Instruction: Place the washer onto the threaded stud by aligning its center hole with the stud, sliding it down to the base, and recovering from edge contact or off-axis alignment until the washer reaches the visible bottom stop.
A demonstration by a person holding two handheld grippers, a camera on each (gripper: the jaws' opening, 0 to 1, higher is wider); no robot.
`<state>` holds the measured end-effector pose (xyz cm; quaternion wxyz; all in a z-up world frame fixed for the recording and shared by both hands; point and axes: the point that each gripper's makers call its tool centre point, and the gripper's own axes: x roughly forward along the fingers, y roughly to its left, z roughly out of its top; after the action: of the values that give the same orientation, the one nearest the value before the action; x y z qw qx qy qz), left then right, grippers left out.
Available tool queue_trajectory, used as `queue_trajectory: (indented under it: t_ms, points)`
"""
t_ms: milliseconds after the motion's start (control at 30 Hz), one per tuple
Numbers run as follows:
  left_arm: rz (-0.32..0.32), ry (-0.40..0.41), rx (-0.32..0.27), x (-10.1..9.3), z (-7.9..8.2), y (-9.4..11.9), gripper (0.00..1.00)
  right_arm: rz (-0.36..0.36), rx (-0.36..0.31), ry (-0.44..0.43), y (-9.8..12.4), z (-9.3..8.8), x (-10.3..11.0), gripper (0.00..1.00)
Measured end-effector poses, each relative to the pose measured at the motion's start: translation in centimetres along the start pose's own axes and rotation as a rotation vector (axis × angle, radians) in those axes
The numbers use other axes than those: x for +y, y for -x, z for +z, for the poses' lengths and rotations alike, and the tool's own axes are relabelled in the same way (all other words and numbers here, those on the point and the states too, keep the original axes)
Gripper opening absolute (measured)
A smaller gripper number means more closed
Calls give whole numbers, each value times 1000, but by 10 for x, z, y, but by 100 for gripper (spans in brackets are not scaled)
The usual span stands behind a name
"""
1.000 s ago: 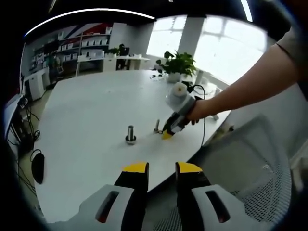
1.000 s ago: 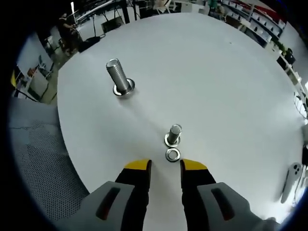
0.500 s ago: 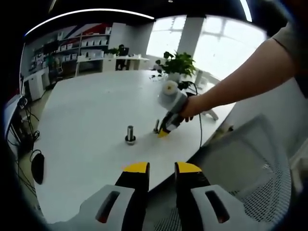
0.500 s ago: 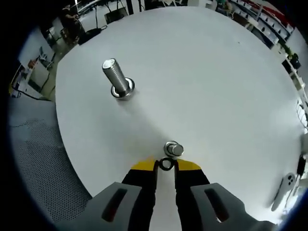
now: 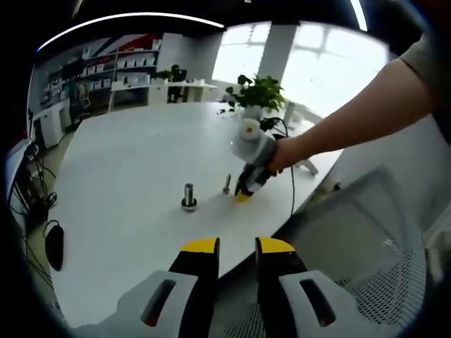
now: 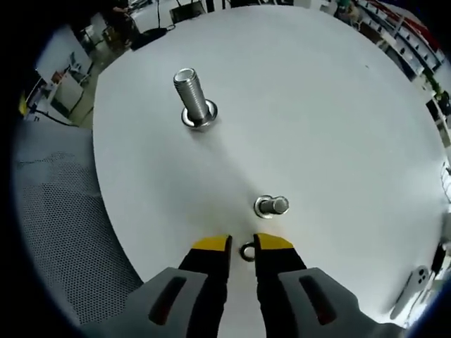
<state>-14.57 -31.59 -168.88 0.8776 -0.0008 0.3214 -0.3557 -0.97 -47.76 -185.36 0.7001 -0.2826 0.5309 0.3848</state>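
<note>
On the round white table [image 6: 338,105] stand a tall threaded stud [image 6: 192,95] and a shorter stud [image 6: 271,205]. My right gripper [image 6: 243,243] is shut on the small steel washer [image 6: 248,251], which sits between its yellow tips, a little short of the shorter stud. In the left gripper view, the right gripper [image 5: 244,195] hangs low over the table [image 5: 127,162] in a person's hand, just right of the short stud [image 5: 227,184]. The tall stud [image 5: 189,197] stands further left. My left gripper [image 5: 236,246] is open off the table's near edge, holding nothing.
A grey mesh chair [image 6: 49,211] stands beside the table edge, and its back [image 5: 380,246] is at the right in the left gripper view. A potted plant [image 5: 259,91] and a cable sit at the far side. A white handset [image 6: 416,282] lies near the rim.
My right gripper closed its jaws on the washer beside the short stud, then drew back a little with it. The left gripper stayed where it was.
</note>
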Motion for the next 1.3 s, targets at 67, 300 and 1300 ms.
queue_trajectory:
  t_ms: [67,300,1300]
  points:
    - [0,1,-2,0,0,0,18,2,3,66,0,-2,1,22]
    - [1,3,0,0,0,0,17,8,-2,75,2,-7,-1,27]
    - [20,11,-12,4,3,0,14,8,173,169,1,-11,-9,15]
